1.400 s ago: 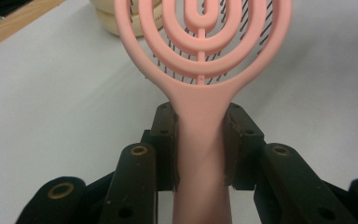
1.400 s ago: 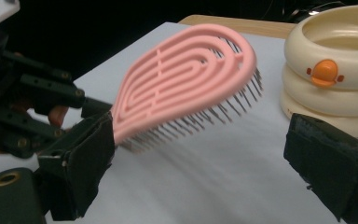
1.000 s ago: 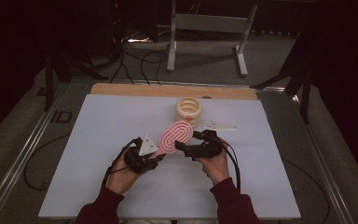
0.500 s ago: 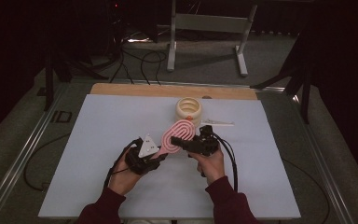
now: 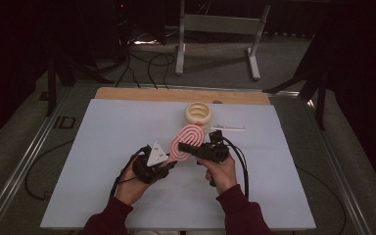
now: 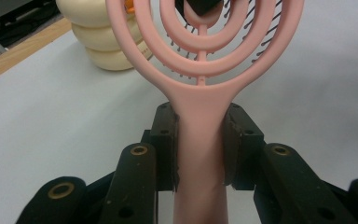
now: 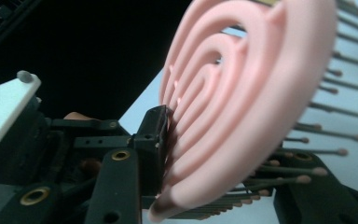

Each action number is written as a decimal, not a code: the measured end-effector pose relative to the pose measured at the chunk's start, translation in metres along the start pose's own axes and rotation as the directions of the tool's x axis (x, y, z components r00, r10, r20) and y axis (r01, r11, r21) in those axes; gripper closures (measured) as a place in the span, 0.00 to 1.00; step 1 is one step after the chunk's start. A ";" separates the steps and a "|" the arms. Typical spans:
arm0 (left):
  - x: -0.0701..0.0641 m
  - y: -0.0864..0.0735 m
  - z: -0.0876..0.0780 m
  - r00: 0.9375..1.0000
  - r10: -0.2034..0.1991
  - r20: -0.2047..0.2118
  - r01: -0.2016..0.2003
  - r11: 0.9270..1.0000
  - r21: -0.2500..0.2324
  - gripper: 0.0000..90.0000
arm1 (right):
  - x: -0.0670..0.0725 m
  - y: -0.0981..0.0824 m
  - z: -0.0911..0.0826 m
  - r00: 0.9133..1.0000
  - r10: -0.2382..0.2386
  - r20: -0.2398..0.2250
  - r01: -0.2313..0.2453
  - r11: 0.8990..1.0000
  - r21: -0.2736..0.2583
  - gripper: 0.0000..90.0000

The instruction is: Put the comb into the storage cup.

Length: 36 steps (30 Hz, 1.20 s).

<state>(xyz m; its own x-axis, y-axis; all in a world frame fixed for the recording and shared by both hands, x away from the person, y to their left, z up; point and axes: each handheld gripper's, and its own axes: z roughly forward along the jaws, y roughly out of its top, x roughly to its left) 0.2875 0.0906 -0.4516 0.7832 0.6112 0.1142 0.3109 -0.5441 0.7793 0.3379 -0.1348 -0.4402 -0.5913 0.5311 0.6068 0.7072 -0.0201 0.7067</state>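
Held just above the white desk (image 5: 103,147), near its middle and right of the cream ringed pot (image 5: 199,115): pink hairbrush (image 5: 186,141). Left gripper (image 6: 199,140) fingers clenched on the handle; right gripper (image 7: 200,154) fingers just closing over the ringed head, bristles between them. Best to steady the handle and squeeze the head gently, sparing the bristles (image 7: 335,112).

My left tongs (image 5: 169,164) were clamped tight, forearm coming in low at the left. My right tongs (image 5: 196,149) had just been closing, pads now pressing; both hands sat close together, wrists angled inward, facing each other
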 end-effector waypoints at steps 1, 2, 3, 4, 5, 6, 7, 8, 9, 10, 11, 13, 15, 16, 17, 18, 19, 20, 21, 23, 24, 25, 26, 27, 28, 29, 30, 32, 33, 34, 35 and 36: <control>0.000 0.000 0.000 1.000 -0.002 0.001 0.002 1.000 0.000 0.78 | 0.000 0.000 0.000 1.000 0.021 -0.022 -0.021 1.000 -0.002 0.68; 0.000 0.000 0.000 1.000 -0.003 0.000 0.003 1.000 0.003 0.78 | -0.001 0.000 0.001 0.999 0.032 -0.033 -0.032 0.999 -0.001 0.69; 0.001 0.000 0.000 1.000 -0.003 0.001 0.003 1.000 0.004 0.78 | 0.000 0.000 0.001 0.998 0.040 -0.038 -0.040 0.999 0.002 0.69; 0.001 0.000 0.000 1.000 -0.003 0.000 0.003 1.000 0.004 0.78 | 0.000 0.000 0.001 0.998 0.043 -0.042 -0.043 0.999 0.003 0.70; 0.000 0.000 0.000 1.000 -0.002 0.000 0.002 1.000 0.005 0.78 | 0.000 -0.001 0.001 0.998 0.045 -0.046 -0.045 0.999 0.005 0.70; 0.000 0.000 0.001 1.000 -0.002 0.000 0.002 1.000 0.005 0.78 | 0.001 -0.001 0.001 0.998 0.045 -0.048 -0.045 0.999 0.005 0.70; 0.000 0.000 0.001 1.000 -0.002 0.000 0.002 1.000 0.005 0.78 | 0.001 -0.001 0.001 0.998 0.045 -0.048 -0.045 0.999 0.005 0.70; 0.000 0.000 0.001 1.000 -0.002 0.000 0.002 1.000 0.005 0.78 | 0.001 -0.001 0.001 0.998 0.046 -0.046 -0.045 0.999 0.005 0.70; 0.000 0.000 0.000 1.000 -0.005 0.002 0.005 1.000 0.000 0.77 | 0.001 -0.001 0.001 0.997 0.052 -0.054 -0.052 0.999 -0.001 0.71; 0.000 0.000 0.000 1.000 -0.005 0.001 0.005 1.000 -0.001 0.77 | 0.001 -0.001 0.000 0.997 0.055 -0.056 -0.055 0.998 -0.002 0.71; 0.000 0.000 0.000 1.000 -0.007 0.002 0.007 1.000 -0.002 0.77 | 0.001 -0.001 0.000 0.997 0.052 -0.055 -0.053 0.999 -0.006 0.71; 0.001 0.000 0.001 1.000 -0.008 0.003 0.008 1.000 -0.002 0.77 | 0.002 -0.001 0.000 0.998 0.048 -0.049 -0.048 0.999 -0.005 0.71; 0.001 0.000 0.001 1.000 -0.013 0.003 0.013 1.000 -0.004 0.75 | 0.002 -0.001 0.000 0.998 0.045 -0.048 -0.045 0.999 -0.003 0.71; 0.001 0.000 0.001 1.000 -0.013 0.003 0.013 1.000 -0.004 0.73 | 0.002 -0.001 0.000 0.998 0.045 -0.048 -0.045 0.999 -0.003 0.71; 0.001 0.000 0.001 1.000 -0.013 0.003 0.013 1.000 -0.004 0.73 | 0.002 -0.001 0.000 0.998 0.037 -0.047 -0.038 0.999 -0.003 0.71; 0.001 0.000 0.001 1.000 -0.013 0.003 0.013 1.000 -0.004 0.73 | 0.002 -0.001 0.000 0.998 0.037 -0.047 -0.038 0.999 -0.003 0.71; 0.001 0.000 0.001 1.000 -0.013 0.003 0.013 1.000 -0.004 0.73 | 0.002 -0.001 0.000 0.998 0.037 -0.047 -0.038 0.999 -0.003 0.71; 0.004 -0.002 0.001 0.999 -0.042 0.015 0.042 0.999 -0.021 0.73 | 0.002 -0.001 0.000 0.998 0.037 -0.047 -0.038 0.999 -0.003 0.71; 0.005 -0.002 0.000 0.999 -0.045 0.015 0.046 0.999 -0.023 0.66 | 0.002 0.000 -0.001 0.999 0.035 -0.042 -0.035 0.999 -0.010 0.71; 0.006 -0.002 -0.001 0.998 -0.058 0.018 0.059 0.998 -0.038 0.63 | 0.002 0.000 -0.002 0.998 0.036 -0.045 -0.037 0.999 -0.018 0.71; 0.007 -0.002 -0.002 0.997 -0.067 0.024 0.068 0.996 -0.049 0.61 | 0.002 0.001 -0.002 0.998 0.034 -0.045 -0.035 0.999 -0.022 0.71; 0.008 -0.002 -0.004 0.996 -0.080 0.035 0.081 0.995 -0.059 0.60 | 0.002 0.001 -0.003 0.998 0.034 -0.044 -0.035 0.999 -0.024 0.71; 0.009 -0.002 -0.005 0.994 -0.096 0.048 0.100 0.992 -0.073 0.58 | 0.002 0.001 -0.003 0.999 0.031 -0.042 -0.032 0.999 -0.025 0.71; 0.009 -0.002 -0.005 0.994 -0.096 0.048 0.100 0.992 -0.073 0.57 | 0.002 0.001 -0.003 0.999 0.031 -0.042 -0.032 0.999 -0.025 0.71; 0.009 -0.002 -0.006 0.993 -0.105 0.055 0.109 0.991 -0.080 0.56 | 0.002 0.002 -0.004 0.999 0.031 -0.041 -0.032 0.999 -0.030 0.71; 0.011 -0.001 -0.009 0.991 -0.116 0.060 0.121 0.988 -0.093 0.55 | 0.001 0.002 -0.005 0.999 0.028 -0.037 -0.030 0.999 -0.030 0.71; 0.012 -0.001 -0.011 0.990 -0.123 0.064 0.129 0.987 -0.100 0.53 | 0.001 0.003 -0.005 0.999 0.024 -0.035 -0.025 0.999 -0.031 0.71; 0.012 -0.001 -0.011 0.990 -0.123 0.064 0.129 0.987 -0.100 0.51 | 0.000 0.003 -0.006 0.999 0.023 -0.031 -0.024 0.999 -0.031 0.71; 0.013 -0.001 -0.017 0.989 -0.128 0.077 0.135 0.986 -0.101 0.49 | -0.001 0.004 -0.008 0.999 0.023 -0.023 -0.024 0.999 -0.034 0.71; 0.014 -0.002 -0.019 0.986 -0.135 0.099 0.144 0.985 -0.096 0.49 | -0.002 0.005 -0.009 1.000 0.019 -0.023 -0.020 0.999 -0.038 0.71; 0.015 -0.003 -0.021 0.983 -0.143 0.116 0.154 0.984 -0.094 0.49 | -0.002 0.005 -0.010 1.000 0.017 -0.019 -0.018 0.999 -0.041 0.71; 0.015 -0.003 -0.021 0.983 -0.143 0.116 0.154 0.984 -0.094 0.48 | -0.002 0.005 -0.011 1.000 0.013 -0.013 -0.013 0.999 -0.047 0.71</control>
<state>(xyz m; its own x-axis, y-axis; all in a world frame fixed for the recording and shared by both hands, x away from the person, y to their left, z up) 0.2871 0.1132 -0.4390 0.7879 0.6116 -0.0711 0.3763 -0.3868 0.8419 0.3390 -0.1450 -0.4339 -0.5875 0.5194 0.6205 0.6960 -0.0667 0.7149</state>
